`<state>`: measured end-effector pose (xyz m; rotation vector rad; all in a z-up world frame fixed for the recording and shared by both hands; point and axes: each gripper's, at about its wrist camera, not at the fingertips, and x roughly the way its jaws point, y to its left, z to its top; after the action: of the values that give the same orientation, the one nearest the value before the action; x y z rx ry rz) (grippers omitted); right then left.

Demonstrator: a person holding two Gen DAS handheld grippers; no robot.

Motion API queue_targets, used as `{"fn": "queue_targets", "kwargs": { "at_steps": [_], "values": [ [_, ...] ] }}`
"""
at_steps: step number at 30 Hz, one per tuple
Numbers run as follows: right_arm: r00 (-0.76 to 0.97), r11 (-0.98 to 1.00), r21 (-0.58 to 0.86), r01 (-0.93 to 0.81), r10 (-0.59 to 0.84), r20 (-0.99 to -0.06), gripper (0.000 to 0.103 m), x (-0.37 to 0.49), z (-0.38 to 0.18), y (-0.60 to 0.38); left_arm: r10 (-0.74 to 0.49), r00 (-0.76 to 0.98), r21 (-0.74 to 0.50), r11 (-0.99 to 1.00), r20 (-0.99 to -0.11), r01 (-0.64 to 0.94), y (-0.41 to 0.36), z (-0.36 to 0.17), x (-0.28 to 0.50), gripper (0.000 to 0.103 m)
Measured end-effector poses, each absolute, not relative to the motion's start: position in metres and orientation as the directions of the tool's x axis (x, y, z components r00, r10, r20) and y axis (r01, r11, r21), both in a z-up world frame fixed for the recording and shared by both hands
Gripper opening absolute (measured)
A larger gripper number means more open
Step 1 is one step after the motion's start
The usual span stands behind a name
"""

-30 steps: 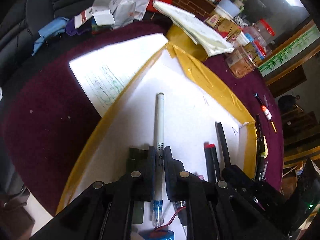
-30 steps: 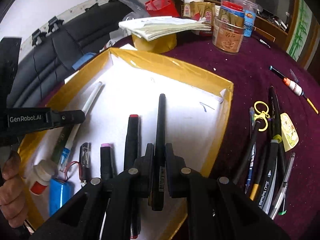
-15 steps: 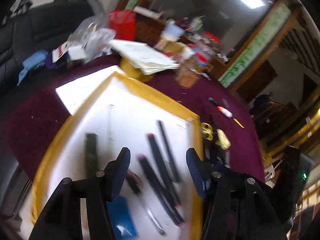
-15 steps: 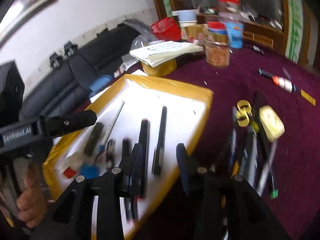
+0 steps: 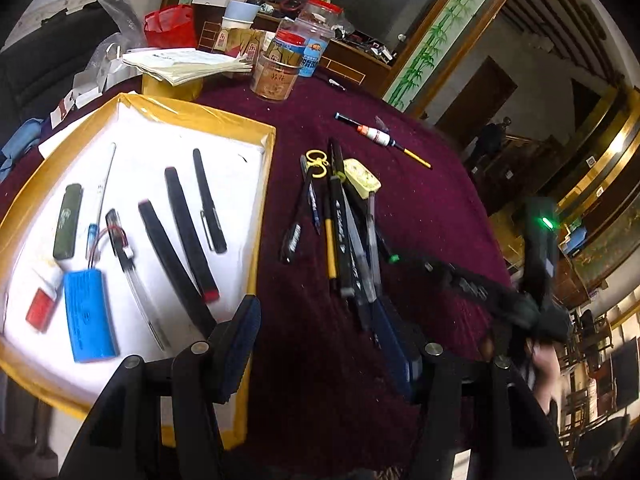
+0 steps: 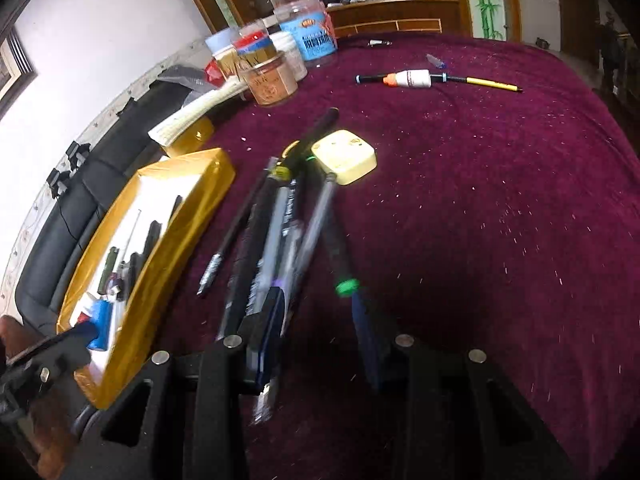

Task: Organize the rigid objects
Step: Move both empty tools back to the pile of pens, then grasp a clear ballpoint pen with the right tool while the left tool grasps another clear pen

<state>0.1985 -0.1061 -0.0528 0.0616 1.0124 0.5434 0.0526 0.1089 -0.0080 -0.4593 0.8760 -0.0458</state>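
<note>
A yellow-rimmed tray (image 5: pixel 262 200) with a white floor holds a slim white pen (image 5: pixel 106 176), a black pen (image 5: pixel 208 200), two thick markers, a clear pen and a blue battery pack (image 5: pixel 88 316). To its right, a pile of pens (image 5: pixel 344 232) lies on the maroon cloth with a pale yellow box (image 5: pixel 362 178) and yellow-handled scissors (image 5: pixel 318 162). My left gripper (image 5: pixel 320 340) is open and empty, between the tray's corner and the pile. My right gripper (image 6: pixel 320 336) is open over the near ends of the pile (image 6: pixel 280 216), gripping nothing.
Jars (image 5: pixel 276 76), a stack of papers (image 5: pixel 184 66) and a red bag crowd the table's far side. An orange-and-white float (image 6: pixel 412 78) lies alone further out. Bare maroon cloth (image 6: pixel 500 220) spreads right of the pile. The tray's rim (image 6: pixel 160 272) stands left of my right gripper.
A second ago the left gripper was shut on the white pen and the right on the black pen, over the tray. Both pens now lie in the tray; both grippers opened and swung right.
</note>
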Motion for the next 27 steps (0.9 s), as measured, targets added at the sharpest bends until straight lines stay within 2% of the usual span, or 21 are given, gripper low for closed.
{"fn": "queue_targets", "kwargs": {
  "at_steps": [7, 12, 15, 17, 18, 27],
  "values": [
    [0.34, 0.862, 0.32, -0.393, 0.459, -0.821, 0.033, 0.211, -0.07, -0.1, -0.187, 0.627, -0.368, 0.914, -0.756, -0.171, 0.097, -0.013, 0.039, 0.061],
    [0.32, 0.823, 0.37, -0.43, 0.522, -0.79, 0.033, 0.198, -0.064, -0.094, -0.185, 0.631, -0.355, 0.922, -0.753, -0.154, 0.087, -0.008, 0.038, 0.061],
    [0.292, 0.82, 0.392, -0.418, 0.529, -0.797, 0.025, 0.199, -0.073, -0.09, -0.195, 0.62, -0.349, 0.927, -0.76, -0.137, 0.08, -0.01, 0.039, 0.061],
    [0.267, 0.812, 0.421, -0.404, 0.544, -0.795, 0.014, 0.2, -0.08, -0.089, -0.195, 0.617, -0.343, 0.931, -0.763, -0.129, 0.077, -0.01, 0.039, 0.062],
    [0.258, 0.81, 0.431, -0.398, 0.55, -0.794, 0.012, 0.2, -0.082, -0.089, -0.191, 0.619, -0.336, 0.933, -0.762, -0.126, 0.075, -0.009, 0.039, 0.062],
    [0.319, 0.82, 0.434, -0.374, 0.553, -0.77, 0.008, 0.184, -0.072, -0.133, -0.244, 0.591, -0.36, 0.929, -0.769, -0.085, 0.059, -0.009, 0.061, 0.061]
  ]
}}
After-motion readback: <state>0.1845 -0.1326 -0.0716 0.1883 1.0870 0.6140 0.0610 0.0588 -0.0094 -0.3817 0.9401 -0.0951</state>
